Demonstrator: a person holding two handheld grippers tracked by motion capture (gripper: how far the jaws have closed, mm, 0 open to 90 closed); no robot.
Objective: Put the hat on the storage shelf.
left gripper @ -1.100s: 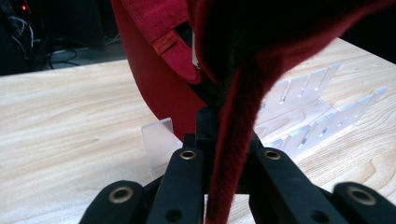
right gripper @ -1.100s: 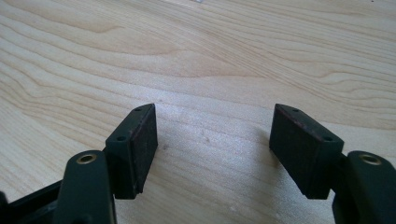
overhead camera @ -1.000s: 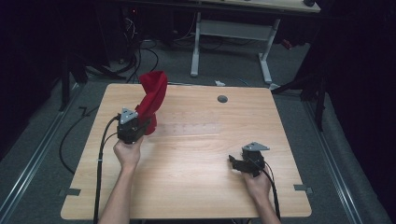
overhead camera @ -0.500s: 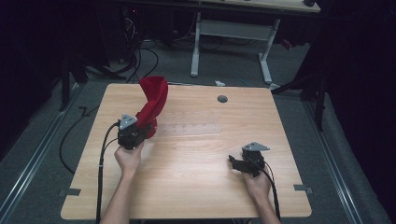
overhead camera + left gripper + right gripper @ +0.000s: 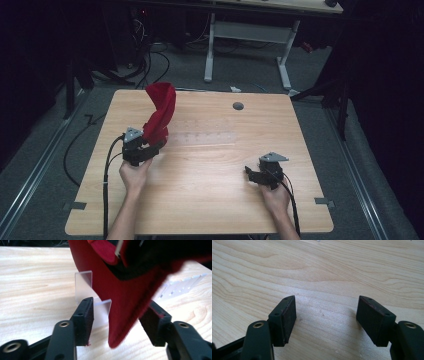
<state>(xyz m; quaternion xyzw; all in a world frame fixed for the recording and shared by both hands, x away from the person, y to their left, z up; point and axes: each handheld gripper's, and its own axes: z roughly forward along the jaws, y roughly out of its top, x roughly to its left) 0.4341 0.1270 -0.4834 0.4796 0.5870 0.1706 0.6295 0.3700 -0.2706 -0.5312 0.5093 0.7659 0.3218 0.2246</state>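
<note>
A red cap [image 5: 160,111] with a dark inner side stands tall on the left half of the wooden table [image 5: 210,200], leaning on a clear plastic stand [image 5: 84,286]. My left gripper [image 5: 151,146] is at the cap's foot, and its jaws have just been opening. The cap's lower edge [image 5: 120,322] hangs between them, and in the left gripper view the left pad [image 5: 87,315] stands clear of the cloth. My right gripper [image 5: 254,175] rests low over bare wood at the right front. In its own view the right gripper [image 5: 325,307] is open, with nothing between its jaws.
A flat clear plate [image 5: 207,135] with small holes lies on the table's middle, just right of the cap. A grey round cable port [image 5: 238,106] sits near the far edge. Cables trail off the table's left side, and a white desk frame [image 5: 247,35] stands behind.
The left jaws have gone from shut on the red cap to apart, letting it go. The left hand has drawn slightly toward the near edge. The right hand has kept still.
</note>
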